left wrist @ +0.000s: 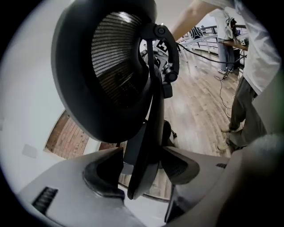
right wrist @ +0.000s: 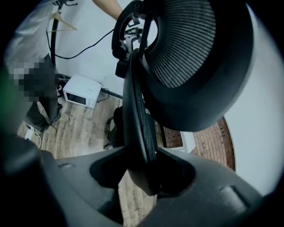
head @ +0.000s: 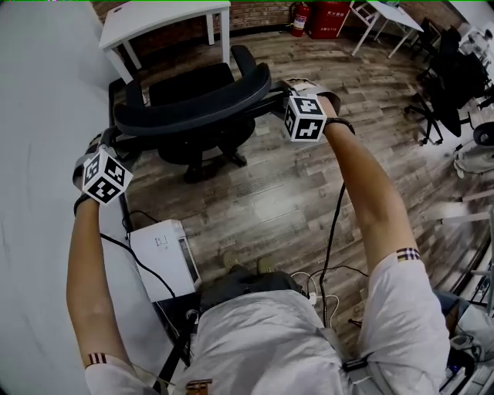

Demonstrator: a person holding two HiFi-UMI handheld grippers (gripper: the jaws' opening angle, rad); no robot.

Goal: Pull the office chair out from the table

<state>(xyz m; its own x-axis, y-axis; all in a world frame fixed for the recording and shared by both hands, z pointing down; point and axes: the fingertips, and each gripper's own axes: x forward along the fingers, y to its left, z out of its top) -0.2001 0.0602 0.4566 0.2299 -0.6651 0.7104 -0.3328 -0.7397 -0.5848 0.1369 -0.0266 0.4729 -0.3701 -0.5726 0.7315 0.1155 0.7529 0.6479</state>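
Pale shirt (head: 262,339) and two bare arms fill the foreground of the head view, where a person stands behind a black chair (head: 193,104) on a wooden floor (head: 293,193). Left gripper (head: 108,143) and right gripper (head: 274,92) reach down to opposite ends of the chair's curved backrest. In each gripper view the backrest's thin edge stands between the jaws. Both pairs are spread and released, with a gap showing on one side of the edge, and neither clamps it.

The chair stands out on open floor with its back to the person. Its left side is just beside the edge of the grey table (head: 38,116) that runs down the left of the head view, and its seat is clear of that table. A small table (head: 166,15), white, stands beyond the chair near a brick wall (head: 262,11), with a red extinguisher (head: 300,19) to its right. A white box (head: 162,254) lies on the floor near the person's feet, and cables (head: 332,231) trail close by.
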